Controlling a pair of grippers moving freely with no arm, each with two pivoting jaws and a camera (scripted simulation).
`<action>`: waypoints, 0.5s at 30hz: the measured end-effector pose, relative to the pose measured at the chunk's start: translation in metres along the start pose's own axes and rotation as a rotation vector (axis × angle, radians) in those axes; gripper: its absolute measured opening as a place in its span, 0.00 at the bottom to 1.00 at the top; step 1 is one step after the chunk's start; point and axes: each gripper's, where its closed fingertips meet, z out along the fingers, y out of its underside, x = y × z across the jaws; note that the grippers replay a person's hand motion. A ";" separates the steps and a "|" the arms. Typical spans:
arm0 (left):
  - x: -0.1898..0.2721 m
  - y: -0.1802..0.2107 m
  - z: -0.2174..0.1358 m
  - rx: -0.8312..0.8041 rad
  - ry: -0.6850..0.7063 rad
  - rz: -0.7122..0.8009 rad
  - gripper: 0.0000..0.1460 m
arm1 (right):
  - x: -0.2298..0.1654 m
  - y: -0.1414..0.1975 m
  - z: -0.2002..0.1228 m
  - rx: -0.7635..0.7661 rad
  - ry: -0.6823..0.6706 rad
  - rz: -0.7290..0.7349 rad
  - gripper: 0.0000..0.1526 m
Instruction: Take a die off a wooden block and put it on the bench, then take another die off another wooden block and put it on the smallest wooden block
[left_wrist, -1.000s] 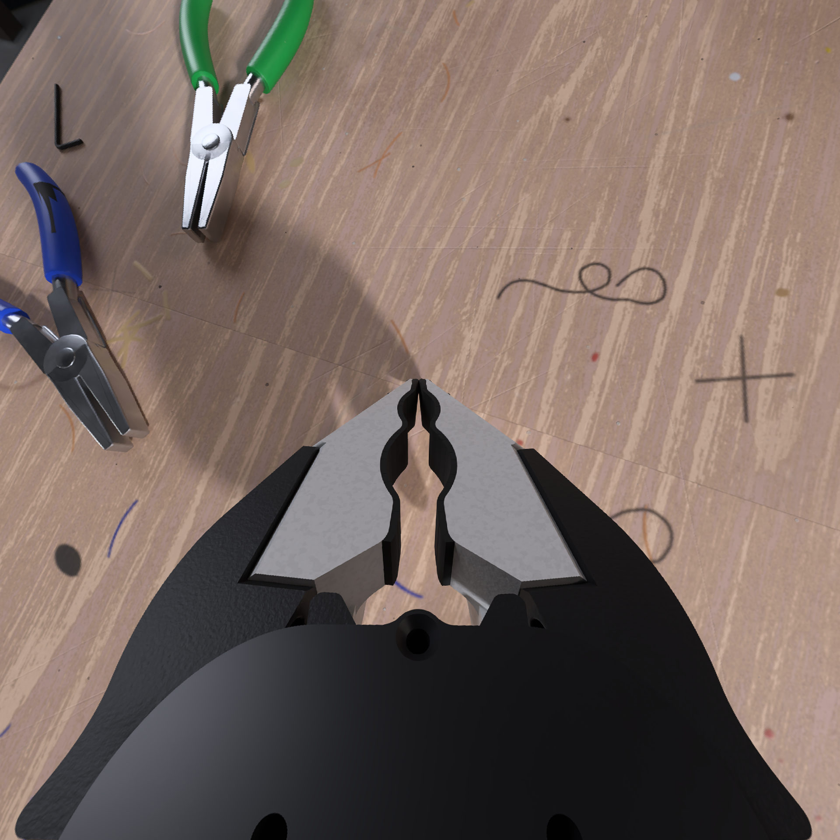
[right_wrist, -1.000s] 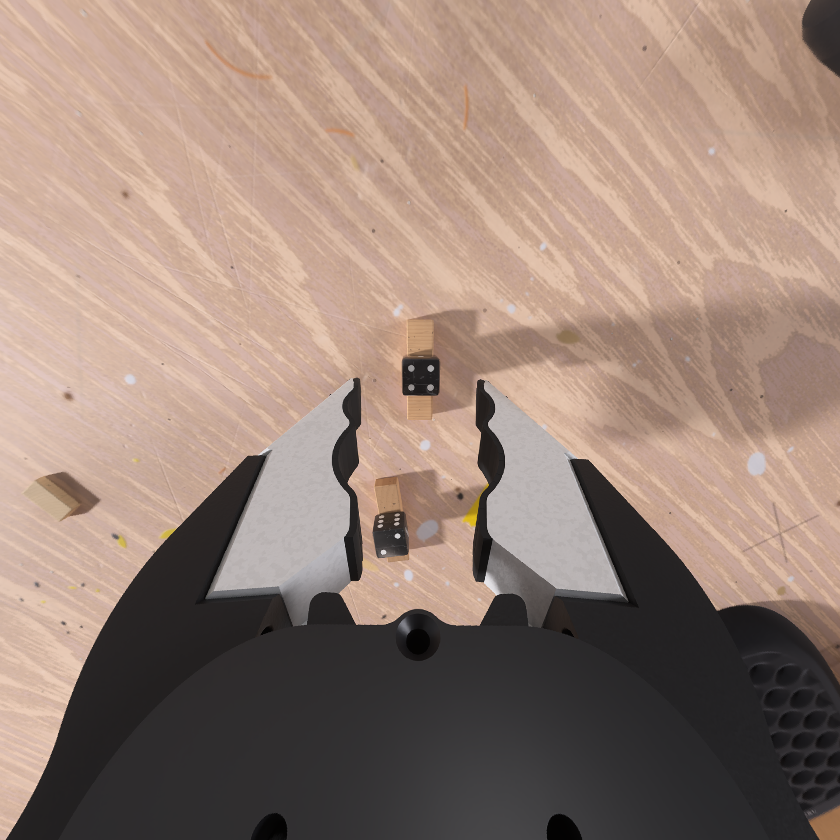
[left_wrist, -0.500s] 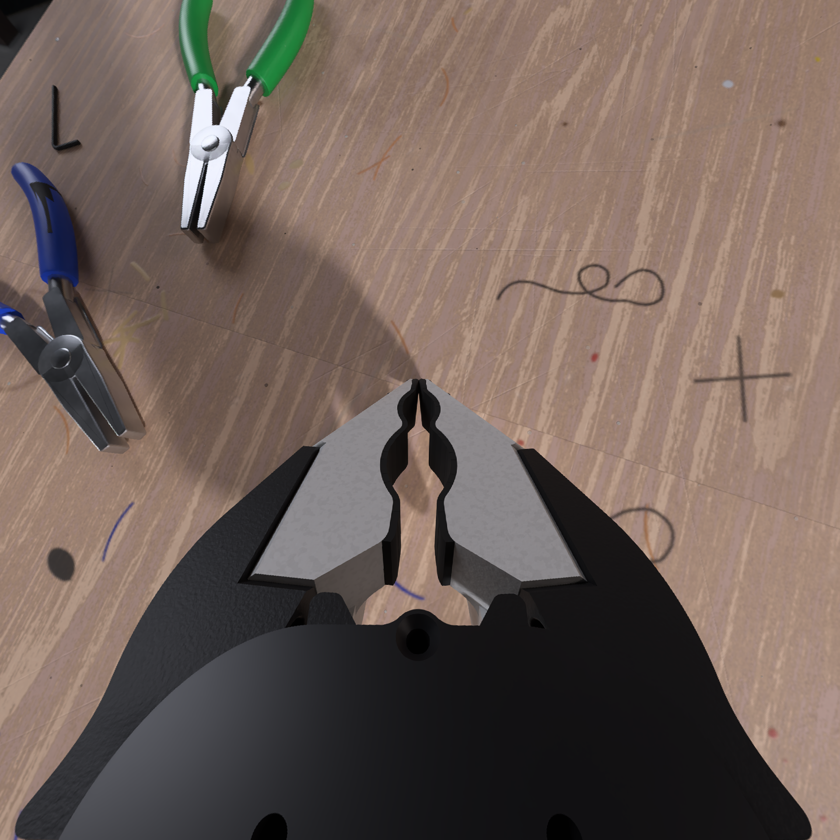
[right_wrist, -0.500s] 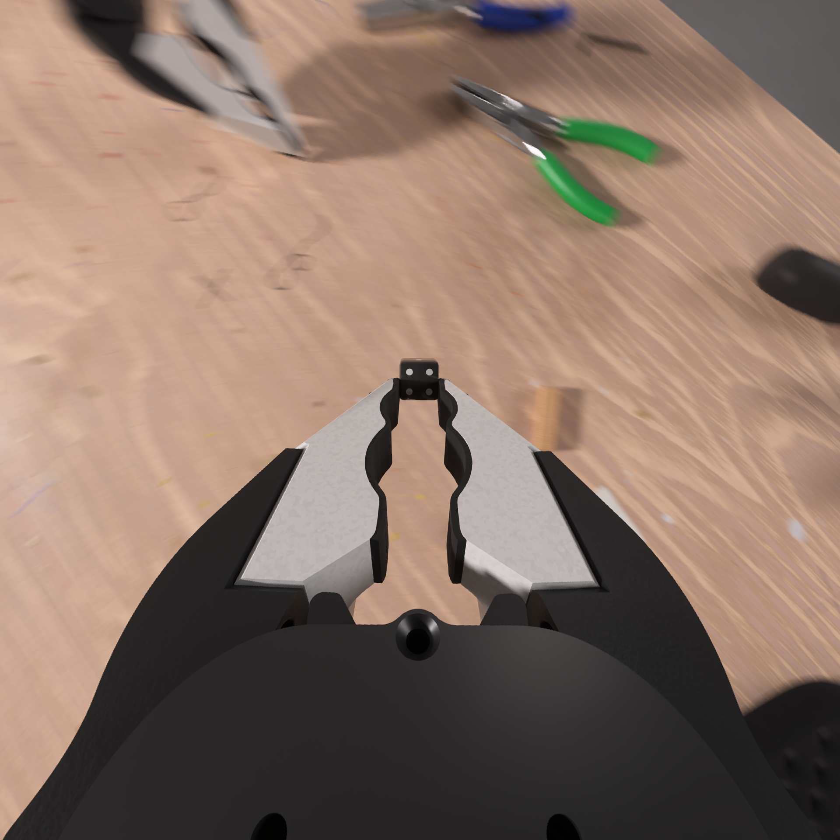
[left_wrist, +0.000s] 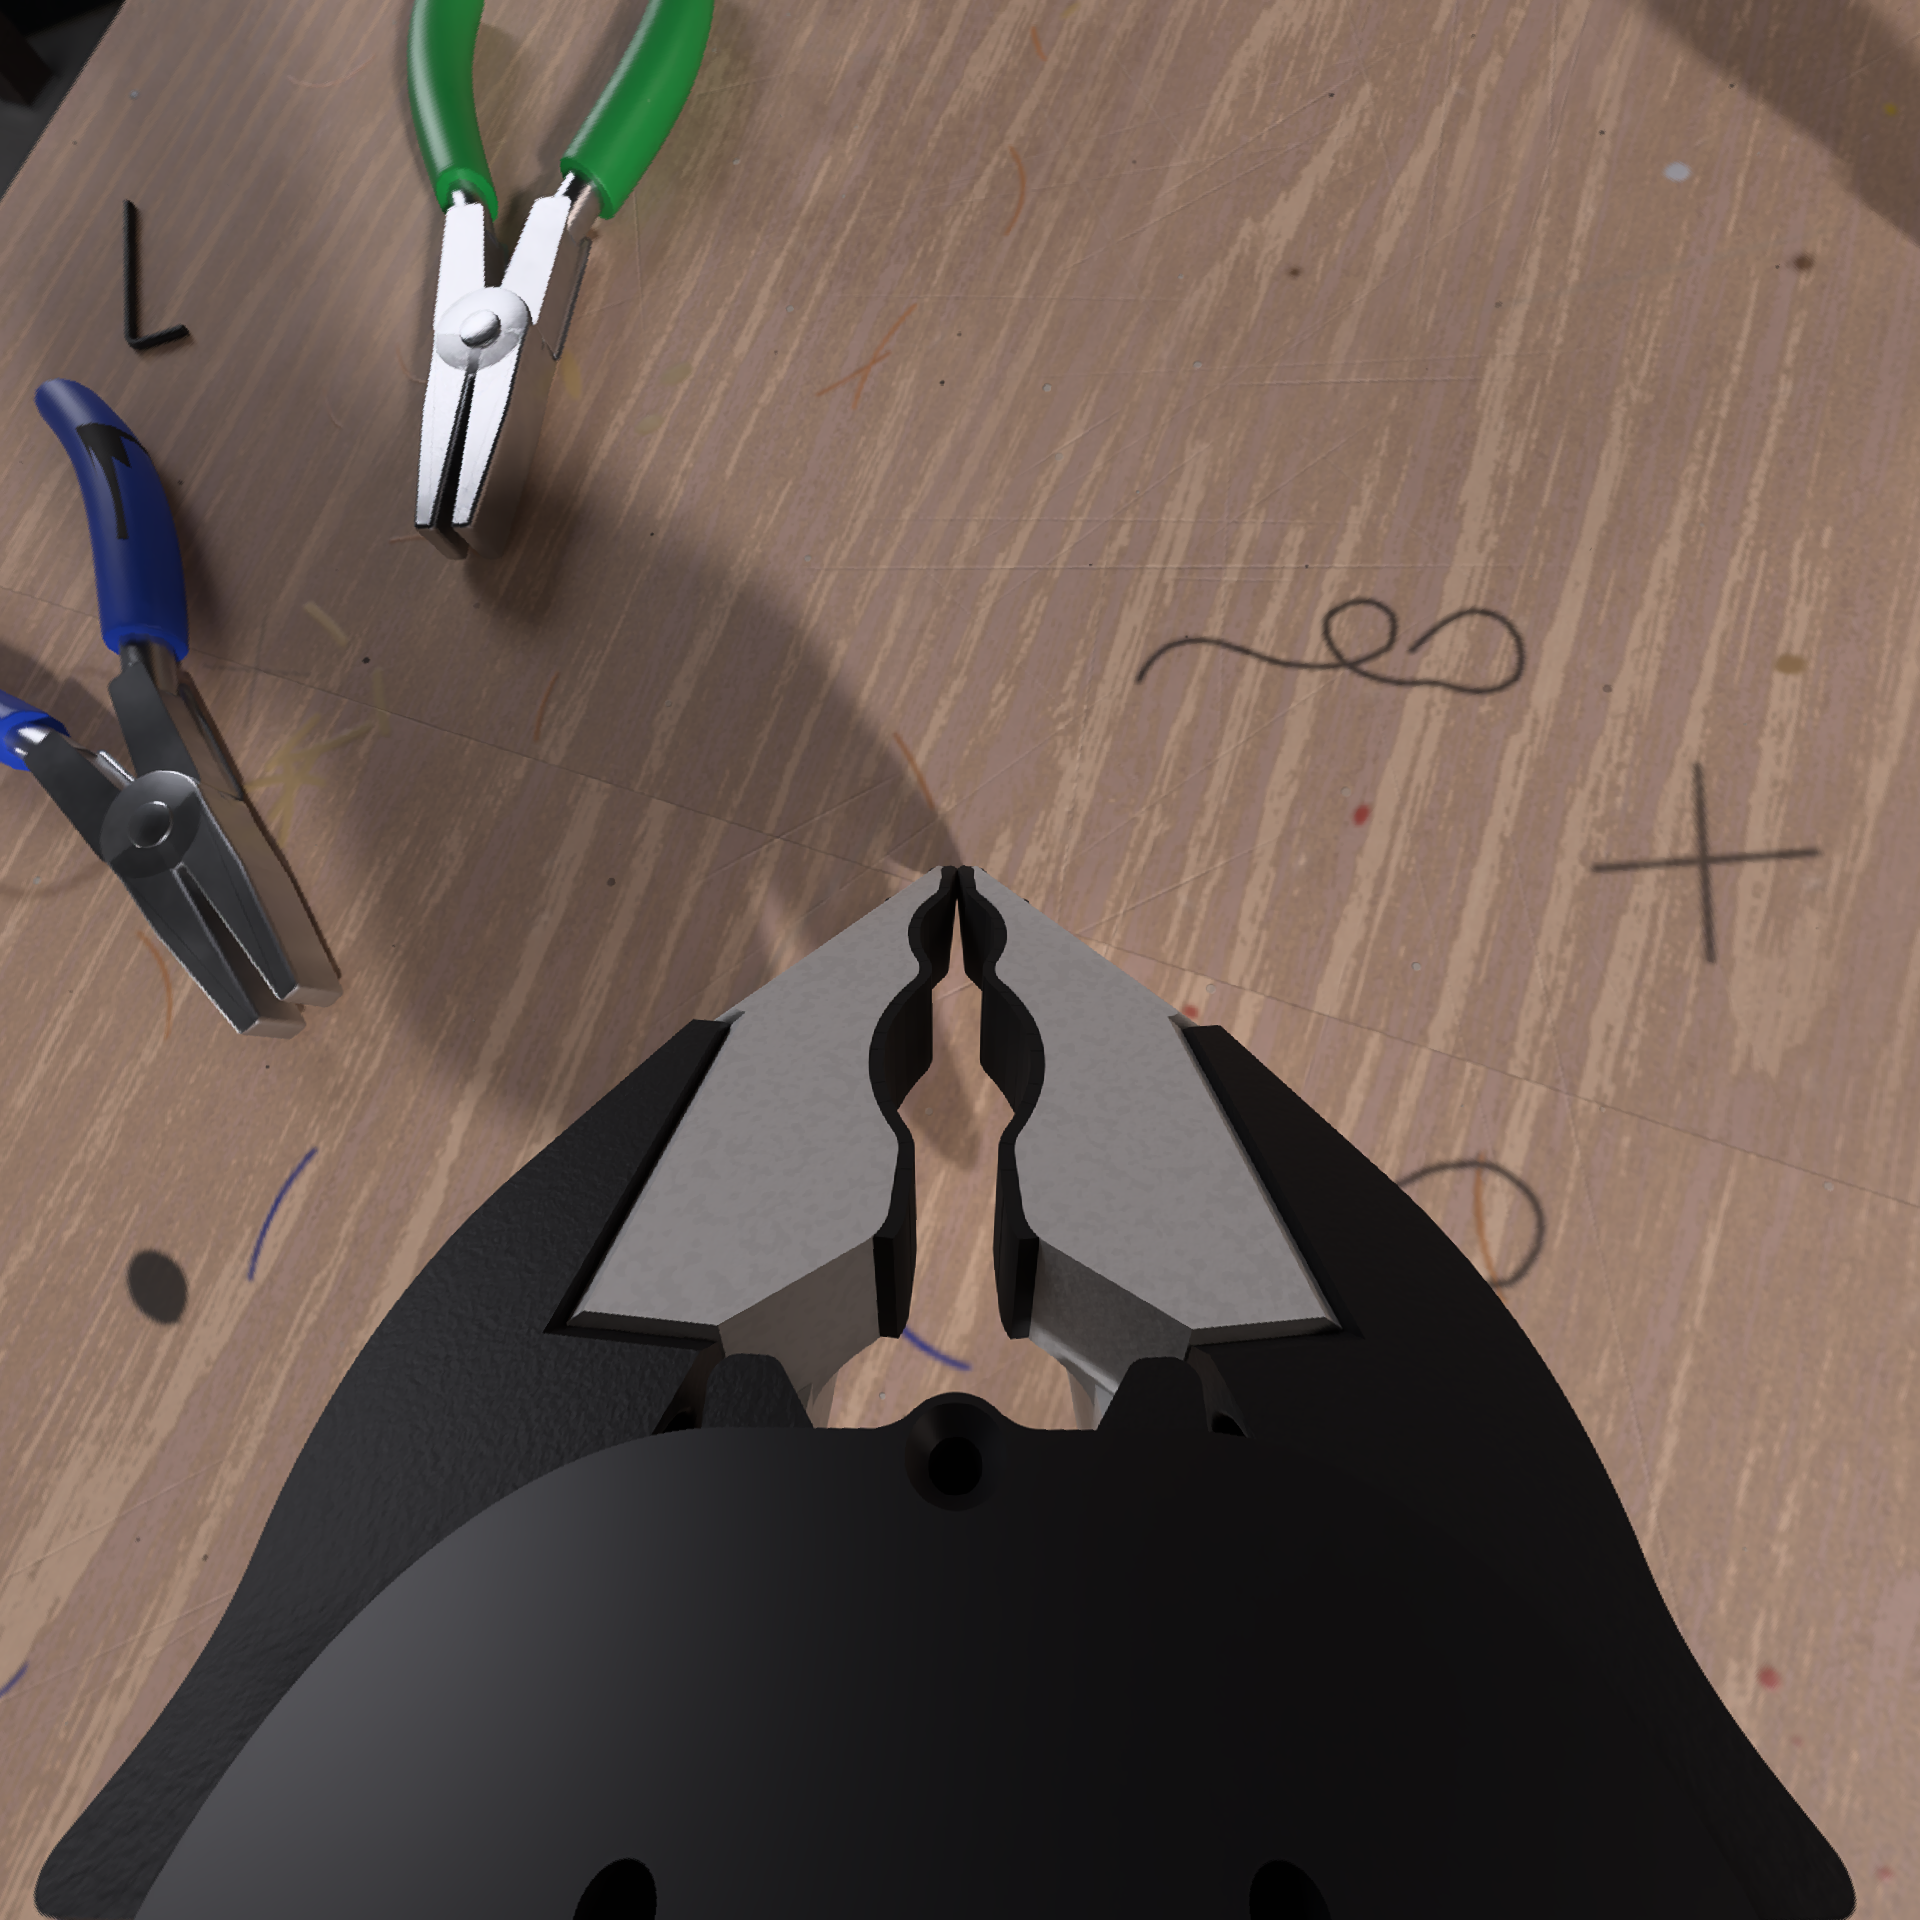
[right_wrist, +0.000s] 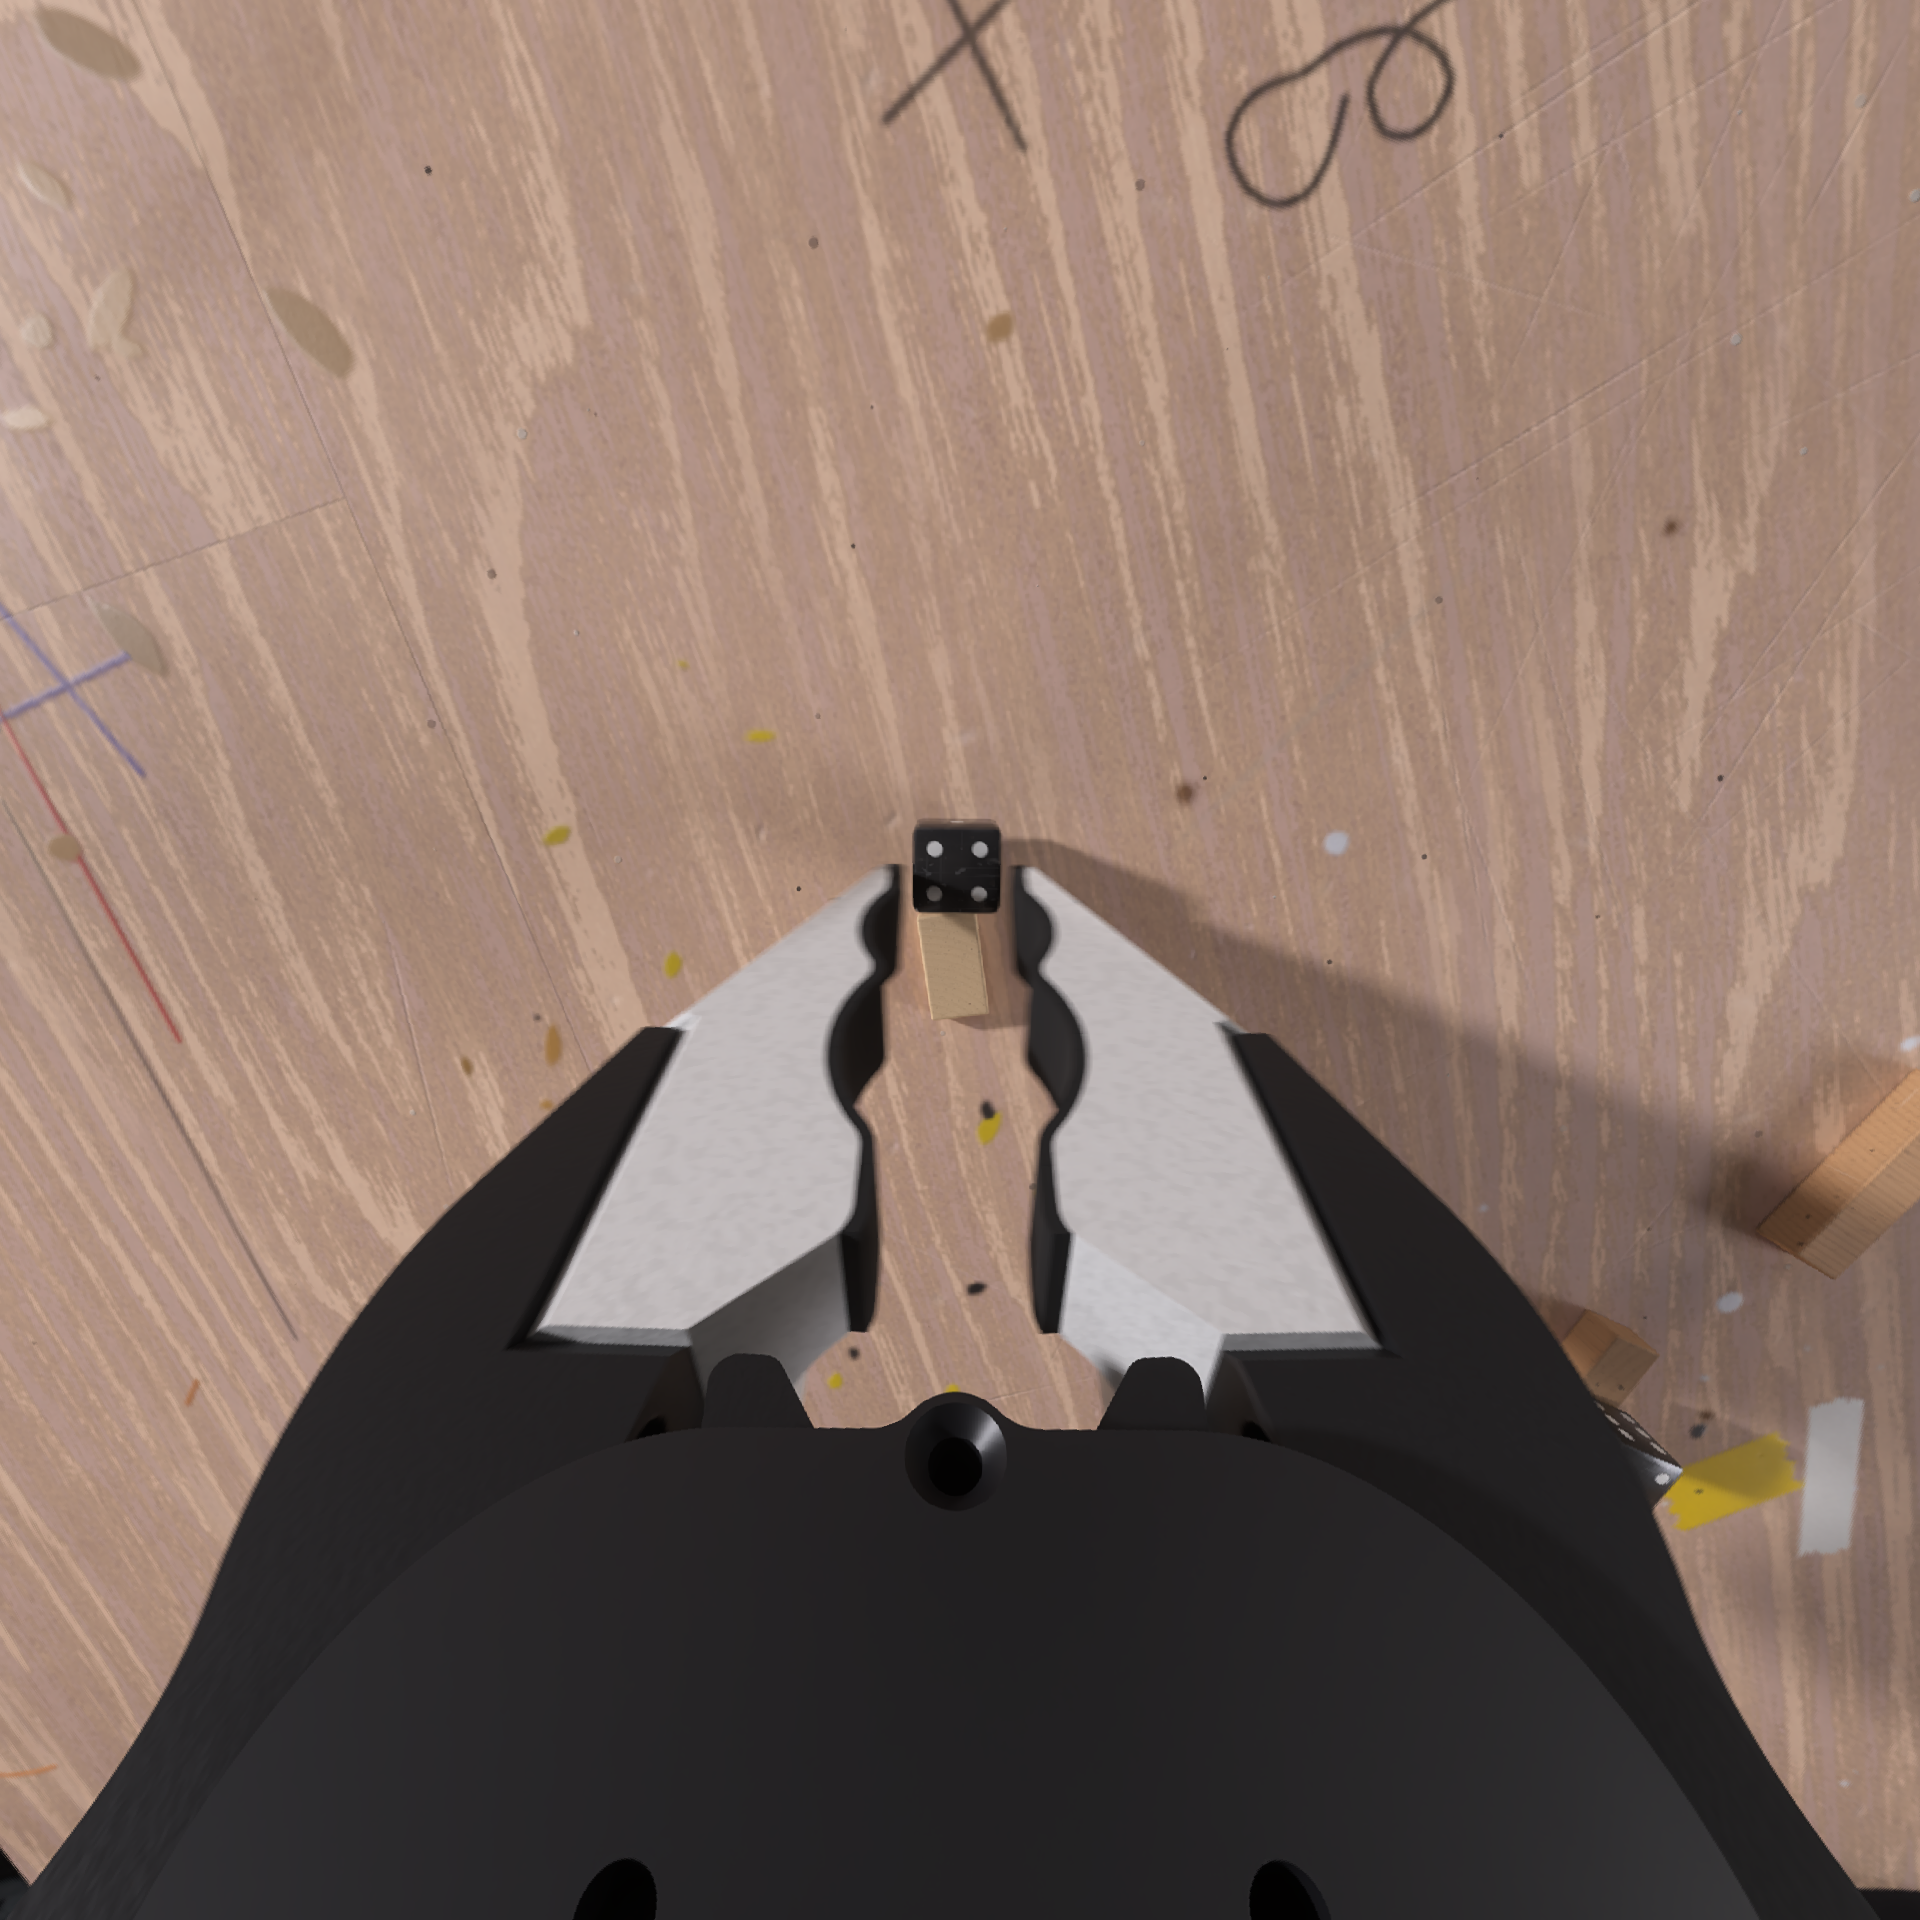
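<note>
In the right wrist view, my right gripper (right_wrist: 957, 875) is shut on a black die (right_wrist: 956, 869) with white pips, held at the fingertips. A small light wooden block (right_wrist: 954, 966) stands on the bench right under the die, between my fingers. I cannot tell whether the die touches the block's top. A second die (right_wrist: 1644, 1449) shows partly at my gripper's right edge, next to another wooden block (right_wrist: 1605, 1351). A bigger wooden block (right_wrist: 1849, 1195) lies at the right edge. My left gripper (left_wrist: 954, 878) is shut and empty above the bench.
Green-handled pliers (left_wrist: 499, 312), blue-handled pliers (left_wrist: 177, 790) and a black hex key (left_wrist: 145, 286) lie at the left of the left wrist view. Yellow tape (right_wrist: 1735, 1481) and white tape (right_wrist: 1829, 1475) lie at the lower right. Pen marks cover the wooden bench (right_wrist: 1351, 520).
My right gripper closed on the die over its tall block, carried it across the bench, and now holds it over the small block. The left gripper has hardly moved.
</note>
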 end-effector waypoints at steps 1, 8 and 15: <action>0.000 0.000 0.000 0.000 -0.001 0.001 0.00 | 0.000 0.001 0.000 -0.007 0.001 -0.006 0.24; 0.000 0.000 0.000 0.002 0.001 -0.001 0.00 | -0.002 0.004 -0.010 0.097 0.053 0.051 0.34; 0.000 0.000 0.000 -0.005 -0.010 0.003 0.00 | 0.002 0.008 -0.051 0.216 0.118 0.076 0.36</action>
